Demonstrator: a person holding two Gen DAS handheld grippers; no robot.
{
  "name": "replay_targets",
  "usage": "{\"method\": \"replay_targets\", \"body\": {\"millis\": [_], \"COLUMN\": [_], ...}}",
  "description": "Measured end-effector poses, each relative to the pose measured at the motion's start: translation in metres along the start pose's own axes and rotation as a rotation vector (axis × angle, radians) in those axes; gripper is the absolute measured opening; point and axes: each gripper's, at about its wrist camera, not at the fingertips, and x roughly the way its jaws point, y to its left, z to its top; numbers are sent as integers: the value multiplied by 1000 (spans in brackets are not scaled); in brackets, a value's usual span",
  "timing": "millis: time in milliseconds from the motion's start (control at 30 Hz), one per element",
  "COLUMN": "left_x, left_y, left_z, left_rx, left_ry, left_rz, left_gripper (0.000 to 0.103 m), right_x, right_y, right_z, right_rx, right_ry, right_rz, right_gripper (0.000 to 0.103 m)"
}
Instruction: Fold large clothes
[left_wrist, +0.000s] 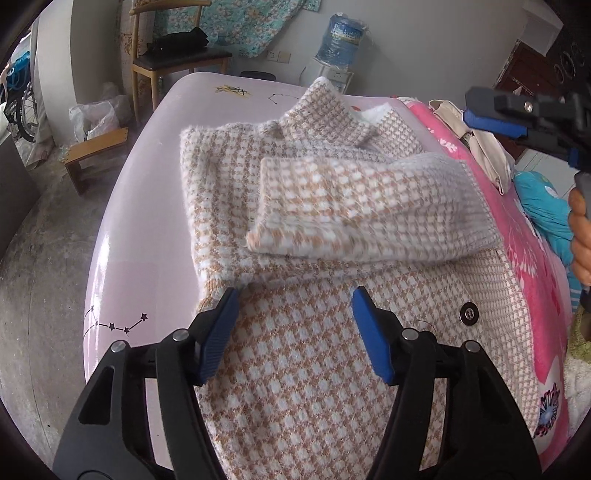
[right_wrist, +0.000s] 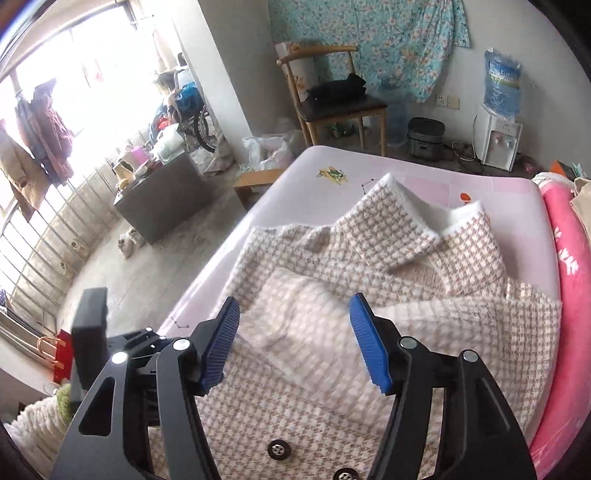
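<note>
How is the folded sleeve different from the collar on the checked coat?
The sleeve lies flat across the coat's front; the collar stands up at the far end. The sleeve shows only checks, while the collar shows plain white fluffy lining inside. The sleeve is nearer the left gripper and right gripper; the collar is farther. Both share the tan-and-white check.

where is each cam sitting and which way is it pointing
Left wrist: rides the left gripper, looking along its open jaws over the coat toward the chair; the right gripper and a hand show at the right edge.
Right wrist: rides the right gripper, jaws open, looking down over the coat's sleeve toward the wall; part of the left gripper shows at lower left.
Shared: coat, bed, chair, water jug.
</note>
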Motion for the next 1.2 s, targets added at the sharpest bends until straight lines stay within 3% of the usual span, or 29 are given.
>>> {"method": "replay_targets", "body": {"millis": [167,300,467,567,600,633,733,800,933,1000,1100,1133,1200], "left_x": [6,16,67,86,88,88,85,71,21,32,83,91,80], "left_y": [0,5,29,26,21,15,-4,-16,-28,-22,-2,6,14], "left_z": [14,40,79,92,94,96,101,107,117,116,108,104,100], "left_rx": [0,-36,-191,-179,-162,-137,-34,13,46,38,17,-4,-43], "left_ry": [-17,-46,48,72,74,76,52,-13,-234,-206,-22,8,-62], "left_rz": [-25,-14,-9,15,19,34,103,117,119,183,274,273,254], "left_gripper": [60,60,59,43,28,20,9,8,8,9,13,17,22], "right_x": [-11,-26,-22,-14,-11,-8,-2,0,-2,-4,-3,-3,-5], "right_y": [-65,-134,-196,-208,-210,-212,-215,-218,-224,-227,-229,-229,-226], "right_z": [-19,-34,-57,-65,-67,-68,-68,-67,-66,-65,-64,-64,-63], "right_rx": [146,280,414,436,434,432,420,417,423,418,403,395,360], "right_ry": [-5,-24,-10,0,3,5,3,-3,-26,-35,-35,-36,-46], "right_rz": [-89,-215,-250,-236,-232,-229,-232,-243,-258,-276,-311,-326,-362], "right_gripper": [61,61,61,61,61,61,61,61,61,61,61,60,53]}}
